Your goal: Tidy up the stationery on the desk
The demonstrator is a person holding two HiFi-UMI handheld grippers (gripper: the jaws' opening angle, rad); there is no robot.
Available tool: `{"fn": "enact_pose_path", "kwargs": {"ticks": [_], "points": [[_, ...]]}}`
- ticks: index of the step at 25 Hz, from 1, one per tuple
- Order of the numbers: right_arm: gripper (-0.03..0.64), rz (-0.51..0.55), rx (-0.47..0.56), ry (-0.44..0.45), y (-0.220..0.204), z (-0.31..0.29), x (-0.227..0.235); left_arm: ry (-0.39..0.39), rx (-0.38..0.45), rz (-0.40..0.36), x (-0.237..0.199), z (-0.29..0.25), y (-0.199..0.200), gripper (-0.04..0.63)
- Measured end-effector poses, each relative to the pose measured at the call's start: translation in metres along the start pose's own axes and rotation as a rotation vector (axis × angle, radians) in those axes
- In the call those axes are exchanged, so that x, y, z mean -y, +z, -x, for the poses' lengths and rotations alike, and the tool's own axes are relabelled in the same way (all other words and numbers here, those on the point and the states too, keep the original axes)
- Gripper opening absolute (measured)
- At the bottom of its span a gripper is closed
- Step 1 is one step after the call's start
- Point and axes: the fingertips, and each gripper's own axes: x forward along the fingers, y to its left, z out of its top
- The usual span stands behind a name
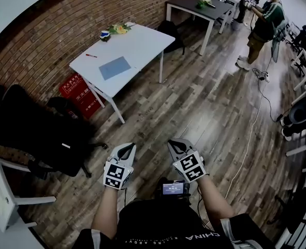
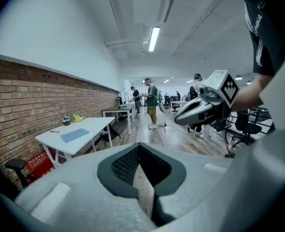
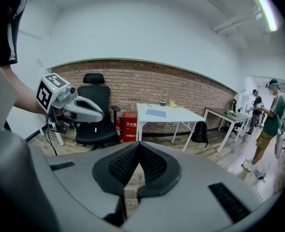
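Left gripper (image 1: 127,148) and right gripper (image 1: 177,145) held side by side above brown wooden plank floor (image 1: 204,102); both jaws closed, nothing between them. White rectangular tabletop (image 1: 137,45) well apart ahead, against brick wall. On it: flat blue rectangular sheet (image 1: 115,67) near front edge, thin red pen (image 1: 91,55) beside it, small blue-and-white object (image 1: 105,35) and yellow-green bundle (image 1: 119,29) at far end. Black office chair (image 1: 38,128) at left, red box (image 1: 80,93) under tabletop.

A black office chair (image 1: 36,131) stands by the brick wall (image 1: 90,14), a red box (image 1: 80,93) near it. A person (image 1: 264,25) stands at the wooden floor's (image 1: 204,108) far end.
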Motion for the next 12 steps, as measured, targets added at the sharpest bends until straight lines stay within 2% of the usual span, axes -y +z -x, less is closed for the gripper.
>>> {"fn": "enact_pose_path", "kwargs": {"ticks": [12], "points": [[0.009,-0.029,-0.01,0.014,-0.013,-0.015,0.075,0.028,-0.033,0.03,-0.007,-0.064,0.015,-0.002]]}}
